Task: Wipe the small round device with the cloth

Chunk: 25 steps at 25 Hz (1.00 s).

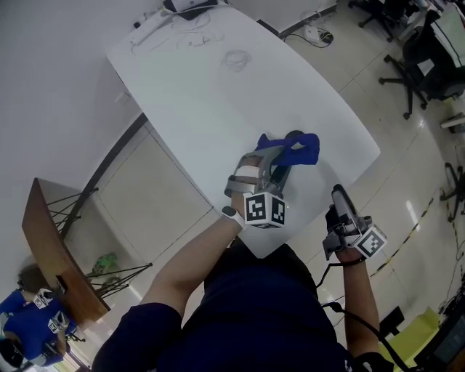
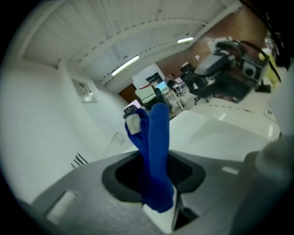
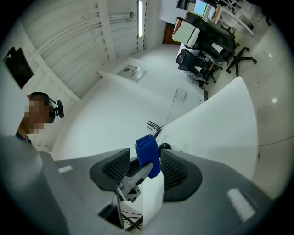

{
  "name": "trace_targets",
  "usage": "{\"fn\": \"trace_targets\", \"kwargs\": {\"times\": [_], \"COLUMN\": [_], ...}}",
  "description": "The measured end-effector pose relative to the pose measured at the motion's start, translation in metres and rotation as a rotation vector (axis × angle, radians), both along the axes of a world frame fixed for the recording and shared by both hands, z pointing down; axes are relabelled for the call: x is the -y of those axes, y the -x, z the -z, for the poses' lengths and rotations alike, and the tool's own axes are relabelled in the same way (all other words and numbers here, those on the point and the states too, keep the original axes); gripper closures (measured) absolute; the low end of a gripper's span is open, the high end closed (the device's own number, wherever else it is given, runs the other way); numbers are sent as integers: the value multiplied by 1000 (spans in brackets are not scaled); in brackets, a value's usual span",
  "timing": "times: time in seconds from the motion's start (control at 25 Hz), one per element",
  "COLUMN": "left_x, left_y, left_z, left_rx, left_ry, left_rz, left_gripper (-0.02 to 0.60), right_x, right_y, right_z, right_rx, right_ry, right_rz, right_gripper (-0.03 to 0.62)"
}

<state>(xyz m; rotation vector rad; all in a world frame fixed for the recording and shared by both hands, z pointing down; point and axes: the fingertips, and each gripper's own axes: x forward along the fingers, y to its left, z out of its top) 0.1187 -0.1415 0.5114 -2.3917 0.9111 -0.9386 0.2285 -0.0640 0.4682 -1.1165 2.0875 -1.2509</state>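
Note:
My left gripper (image 1: 280, 155) is shut on a blue cloth (image 1: 296, 150) near the front right corner of the white table (image 1: 218, 80). The cloth lies over a small dark round device (image 1: 294, 135), which shows only as a rim behind it. In the left gripper view the cloth (image 2: 156, 137) stands up between the closed jaws. My right gripper (image 1: 338, 195) hangs just off the table's front edge, to the right of the cloth and apart from it. Its jaws stand open with nothing pressed between them. Through their gap I see the cloth (image 3: 148, 153) and the device (image 3: 164, 147) farther off.
Cables and a dark-and-white object (image 1: 190, 6) lie at the table's far end. Office chairs (image 1: 429, 51) stand on the floor to the right. At the left are a wooden stand (image 1: 51, 247) and a person in blue (image 1: 33, 327).

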Motion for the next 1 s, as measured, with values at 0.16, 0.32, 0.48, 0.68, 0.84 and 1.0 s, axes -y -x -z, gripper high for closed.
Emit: {"fn": "trace_targets", "kwargs": {"times": [0.16,0.32,0.48,0.68,0.84,1.0], "left_x": [-25,-27,-26,-28,-34,-22], "left_y": [-11,-10,-9,-11,-17,-4], "left_z": [-23,-59,-87,-95,-41,16], "left_rx": [181,281,386,448,109,-253], "left_ry": [-87,-57,-40,16,229,437], "left_rz": [-101,-129,-175,-209,-114,53], "left_gripper": [436,436,434,434,434,434], "right_x": [-3,-1,0,0,-2,0], "right_y": [-6,-7,-6,-3,-3,-10], "right_z": [-5,-13,-19,-20,-12,-3], "right_rx": [7,16,19,26,23,14], "right_ry": [20,41,55,52,31,8], "right_rz": [-7,-14,-15,-24,-28,-47], "right_gripper": [381,381,381,381,381,382]}}
